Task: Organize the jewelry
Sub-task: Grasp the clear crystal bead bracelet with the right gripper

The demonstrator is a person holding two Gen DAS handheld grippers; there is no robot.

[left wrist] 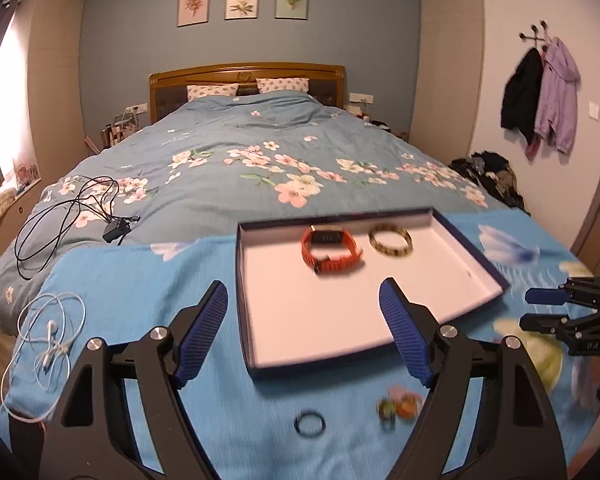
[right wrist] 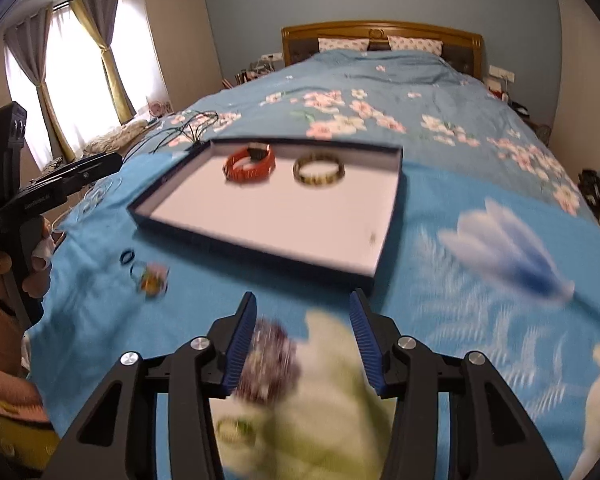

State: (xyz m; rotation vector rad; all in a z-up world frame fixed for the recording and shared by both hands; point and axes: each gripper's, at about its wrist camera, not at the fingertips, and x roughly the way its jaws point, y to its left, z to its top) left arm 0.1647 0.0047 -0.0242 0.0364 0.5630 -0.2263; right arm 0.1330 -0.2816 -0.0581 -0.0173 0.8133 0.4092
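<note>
The purple bead bracelet [right wrist: 266,360] lies on the bed in front of the flat white tray [right wrist: 260,216], between the spread right tool [right wrist: 303,344]. It looks light and bumpy; pinch its side. The left tool [left wrist: 304,332] is spread too, holding nothing.

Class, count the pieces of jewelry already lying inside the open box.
2: an orange watch at the box's far side, and a dark-and-gold bangle just right of it. None seems hidden.

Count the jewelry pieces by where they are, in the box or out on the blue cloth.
In the box: 2, the orange watch and the brown bangle.
On the cloth: 4, a black ring, a blurred colourful piece, a purple bracelet, a greenish ring.
Total: 6
</note>
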